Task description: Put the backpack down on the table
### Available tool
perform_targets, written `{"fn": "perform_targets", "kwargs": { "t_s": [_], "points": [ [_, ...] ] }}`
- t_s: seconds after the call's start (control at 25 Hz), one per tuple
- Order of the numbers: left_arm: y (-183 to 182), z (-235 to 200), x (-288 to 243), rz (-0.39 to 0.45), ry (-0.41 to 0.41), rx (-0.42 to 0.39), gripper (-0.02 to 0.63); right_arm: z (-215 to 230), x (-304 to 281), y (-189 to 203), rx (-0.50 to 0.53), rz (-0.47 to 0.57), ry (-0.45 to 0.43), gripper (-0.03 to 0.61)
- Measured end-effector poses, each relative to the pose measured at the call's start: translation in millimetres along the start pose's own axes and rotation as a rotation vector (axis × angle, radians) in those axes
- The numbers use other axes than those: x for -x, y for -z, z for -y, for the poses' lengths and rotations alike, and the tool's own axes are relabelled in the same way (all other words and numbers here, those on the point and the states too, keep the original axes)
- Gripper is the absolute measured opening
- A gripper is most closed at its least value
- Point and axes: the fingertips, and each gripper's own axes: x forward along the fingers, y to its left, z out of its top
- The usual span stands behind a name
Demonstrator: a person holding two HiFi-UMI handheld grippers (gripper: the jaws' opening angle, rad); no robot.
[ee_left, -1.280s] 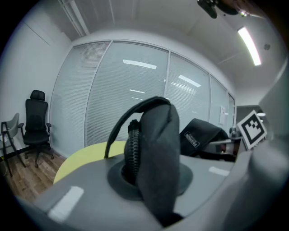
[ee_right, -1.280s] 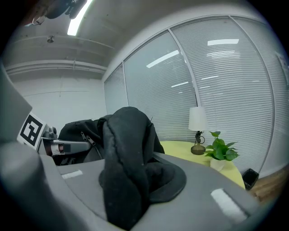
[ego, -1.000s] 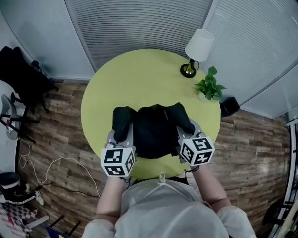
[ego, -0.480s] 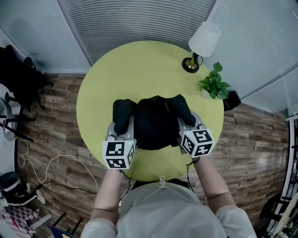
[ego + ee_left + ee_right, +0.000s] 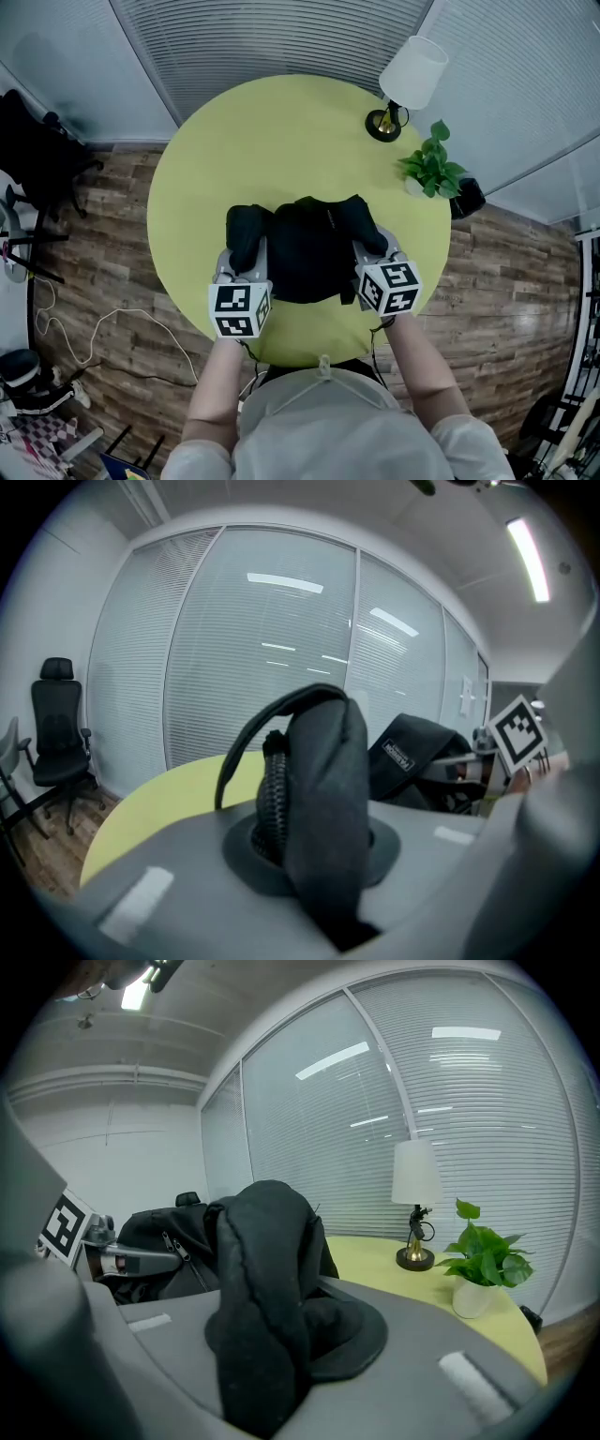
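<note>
A black backpack [image 5: 307, 251] is held over the near half of the round yellow-green table [image 5: 281, 141]. Whether its bottom touches the tabletop I cannot tell. My left gripper [image 5: 245, 264] is shut on a padded black strap [image 5: 319, 761] with a zip edge at the pack's left side. My right gripper [image 5: 369, 256] is shut on the other black strap [image 5: 262, 1279] at its right side. In the left gripper view the pack's body [image 5: 422, 757] hangs to the right of the left gripper [image 5: 314, 855]. In the right gripper view the pack [image 5: 155, 1241] hangs to the left of the right gripper [image 5: 267, 1344].
A table lamp [image 5: 409, 79] and a small potted plant [image 5: 428, 170] stand at the table's far right edge. A black office chair [image 5: 37, 150] is on the wooden floor at the left, with cables [image 5: 84, 337] beside it. Blind-covered glass walls curve behind the table.
Both grippers have sunk toward the tabletop and moved a little further over it, carrying the backpack with them. Both grips are unchanged.
</note>
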Motion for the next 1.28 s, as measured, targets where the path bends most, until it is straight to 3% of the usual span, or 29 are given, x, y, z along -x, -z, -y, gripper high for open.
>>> {"fn": "perform_targets", "kwargs": {
  "t_s": [0.44, 1.28],
  "points": [
    [8.0, 2.6, -4.5, -0.028, 0.026, -0.023, 0.025, 9.6, -5.4, 11.6, -0.013, -0.020, -0.005, 0.037],
    [62.0, -4.7, 3.8, -0.104, -0.012, -0.025, 0.032, 7.0, 0.1, 63.8, 0.020, -0.107, 0.054, 0.063]
  ]
}}
